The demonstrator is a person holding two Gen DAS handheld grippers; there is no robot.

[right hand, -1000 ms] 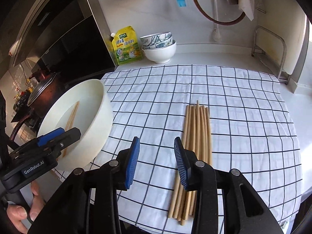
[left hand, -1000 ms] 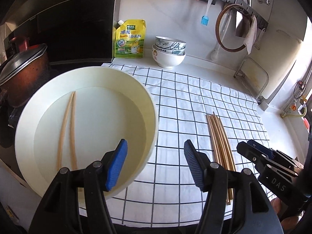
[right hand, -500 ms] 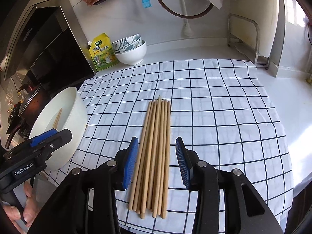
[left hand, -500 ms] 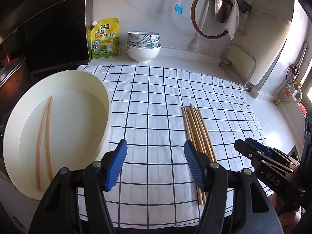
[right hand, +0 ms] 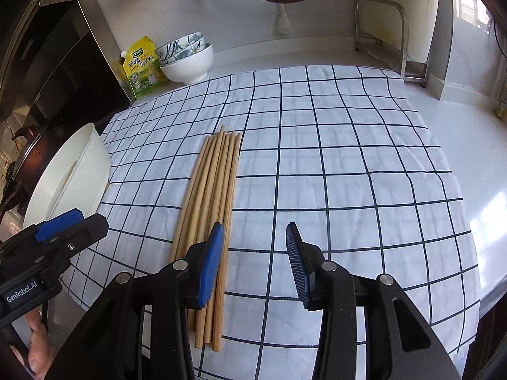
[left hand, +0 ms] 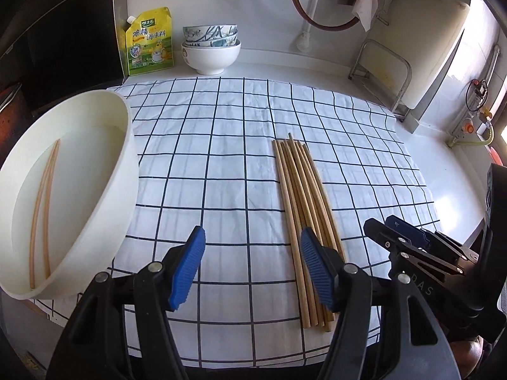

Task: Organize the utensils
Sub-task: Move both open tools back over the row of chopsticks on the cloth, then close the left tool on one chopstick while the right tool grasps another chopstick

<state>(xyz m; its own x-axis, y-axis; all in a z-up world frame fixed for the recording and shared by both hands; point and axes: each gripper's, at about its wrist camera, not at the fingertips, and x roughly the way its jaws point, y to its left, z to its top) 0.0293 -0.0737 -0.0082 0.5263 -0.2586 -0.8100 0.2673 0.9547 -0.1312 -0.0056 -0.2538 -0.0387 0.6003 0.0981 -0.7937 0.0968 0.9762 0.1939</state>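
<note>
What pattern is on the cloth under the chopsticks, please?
White cloth with a dark grid, clearest in the right wrist view.

Chopsticks [left hand: 304,209]: bare matt wood. Checked cloth [left hand: 221,164]: woven, lightly creased, on a glossy white table [right hand: 469,133]. Basin [left hand: 126,171]: smooth cream plastic; tool pads [left hand: 190,266]: ribbed blue.

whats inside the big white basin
Two chopsticks lie side by side on the floor of the basin, nothing else showing. In the right wrist view its wall hides most of the inside.
</note>
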